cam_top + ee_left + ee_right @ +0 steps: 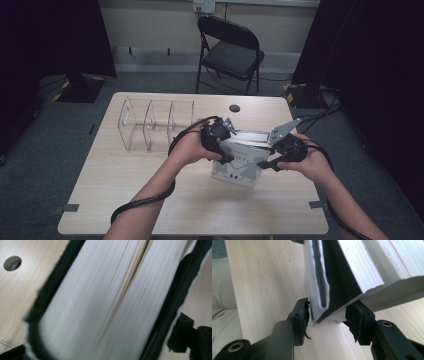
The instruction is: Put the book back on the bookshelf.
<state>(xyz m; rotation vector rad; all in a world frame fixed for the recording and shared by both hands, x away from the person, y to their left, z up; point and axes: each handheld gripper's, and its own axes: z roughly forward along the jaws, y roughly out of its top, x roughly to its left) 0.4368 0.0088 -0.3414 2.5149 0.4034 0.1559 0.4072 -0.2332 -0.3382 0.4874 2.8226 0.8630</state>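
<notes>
At the centre of the high view, a thick white hardcover book with dark cover figures (239,167) stood on the pale wooden table (125,200). The left claw (223,159) clamped its page block, while the right claw (266,164) pinched its lower corner.

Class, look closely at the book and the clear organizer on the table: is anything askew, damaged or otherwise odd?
The book is propped up between both grippers. In the right gripper view its white jacket peels away from the dark cover, and the rubber pads look frayed. The clear organizer looks undamaged.
</notes>
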